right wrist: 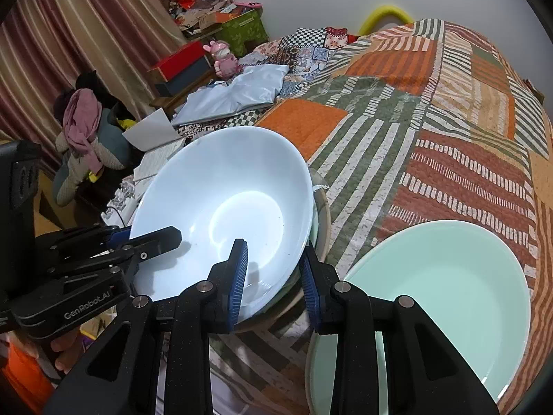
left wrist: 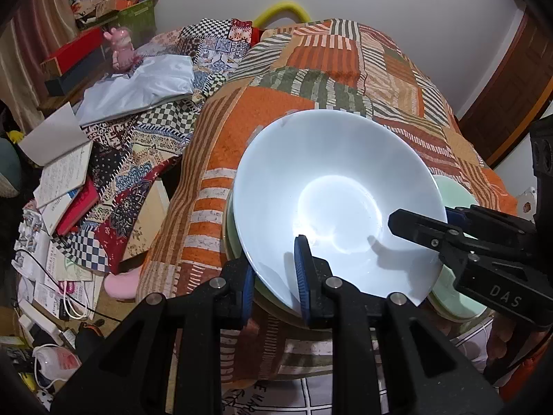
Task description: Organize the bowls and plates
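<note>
At the far left, beside the bed, a cluttered floor point(left wrist: 52, 242) of papers and cables lies below the quilt's edge, and that is where the danger sits: the white bowl point(left wrist: 331, 200) stands close to that edge on a soft patchwork quilt point(left wrist: 345, 69), so a tilt or a slipped rim could send it sliding off. The left gripper point(left wrist: 276, 276) straddles the bowl's near rim, one blue pad inside and one outside, at a moderate gap; whether the pads actually press the wall I cannot tell. To its right, the right gripper point(right wrist: 273, 276) straddles the opposite rim the same way, and again contact is unclear. If one side pinches and lifts while the other stays loose, I judge the bowl would rock and scrape what sits beneath it. It appears nested on a stack: a pale green rim and a darker rim point(right wrist: 319, 214) peek out under it, though how many pieces lie there is hidden. The white bowl itself holds nothing but glare. Furthest right, just beside the stack, a mint green bowl point(right wrist: 449, 297) rests on the quilt, also empty; another green rim shows under it.
</note>
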The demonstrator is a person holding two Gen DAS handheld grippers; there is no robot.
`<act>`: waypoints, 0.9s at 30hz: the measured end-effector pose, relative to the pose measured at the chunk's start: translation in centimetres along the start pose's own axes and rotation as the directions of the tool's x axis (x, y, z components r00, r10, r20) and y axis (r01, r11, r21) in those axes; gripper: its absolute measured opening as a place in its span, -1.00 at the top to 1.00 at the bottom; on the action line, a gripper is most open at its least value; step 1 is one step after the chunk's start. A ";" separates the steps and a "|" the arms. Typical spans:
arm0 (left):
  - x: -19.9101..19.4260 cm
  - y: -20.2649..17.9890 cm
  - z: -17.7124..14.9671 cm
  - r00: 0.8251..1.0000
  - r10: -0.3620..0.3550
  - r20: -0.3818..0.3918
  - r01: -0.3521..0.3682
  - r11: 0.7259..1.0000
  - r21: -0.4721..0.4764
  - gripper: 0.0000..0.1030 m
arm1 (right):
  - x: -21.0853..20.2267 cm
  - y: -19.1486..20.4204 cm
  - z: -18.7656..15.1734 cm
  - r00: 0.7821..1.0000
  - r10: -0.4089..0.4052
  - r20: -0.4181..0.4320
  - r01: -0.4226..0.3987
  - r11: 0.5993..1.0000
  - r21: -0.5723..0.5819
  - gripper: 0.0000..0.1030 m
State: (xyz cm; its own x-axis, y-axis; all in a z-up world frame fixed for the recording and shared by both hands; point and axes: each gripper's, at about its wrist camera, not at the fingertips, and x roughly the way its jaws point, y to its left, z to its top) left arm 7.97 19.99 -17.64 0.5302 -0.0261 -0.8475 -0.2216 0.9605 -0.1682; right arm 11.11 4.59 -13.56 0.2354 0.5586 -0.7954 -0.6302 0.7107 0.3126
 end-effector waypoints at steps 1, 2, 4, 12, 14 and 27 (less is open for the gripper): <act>0.1 0.1 -0.1 1.000 -0.005 -0.002 0.004 1.000 -0.003 0.59 | -0.1 -0.1 0.0 1.000 0.003 -0.003 -0.003 1.000 0.001 0.46; 0.2 0.1 -0.1 1.000 -0.007 -0.004 0.007 1.000 -0.006 0.59 | -0.1 -0.1 0.0 1.000 0.002 -0.005 -0.002 1.000 -0.002 0.46; 0.4 0.2 -0.1 1.000 -0.007 -0.007 0.007 1.000 -0.009 0.59 | -0.2 -0.2 0.0 1.000 0.001 -0.007 -0.001 1.000 -0.006 0.46; 0.6 0.1 0.2 1.000 0.003 -0.016 -0.003 1.000 -0.004 0.59 | -0.5 -0.4 0.1 1.000 -0.008 0.001 0.008 1.000 -0.030 0.45; 0.7 -0.1 0.4 1.000 0.009 -0.019 -0.009 1.000 0.004 0.58 | -0.5 -0.5 0.0 1.000 -0.014 0.003 0.015 0.999 -0.033 0.45; -0.4 -1.1 1.2 0.996 0.093 -0.006 -0.092 0.993 0.073 0.56 | -1.5 -1.1 -0.2 1.000 -0.004 0.030 0.005 1.000 -0.026 0.45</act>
State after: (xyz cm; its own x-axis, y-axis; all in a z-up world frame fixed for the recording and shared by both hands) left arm 8.94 19.29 -16.49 0.5023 0.0617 -0.8625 -0.2095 0.9764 -0.0522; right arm 11.32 2.91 -12.80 0.2605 0.5682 -0.7806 -0.6478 0.7024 0.2950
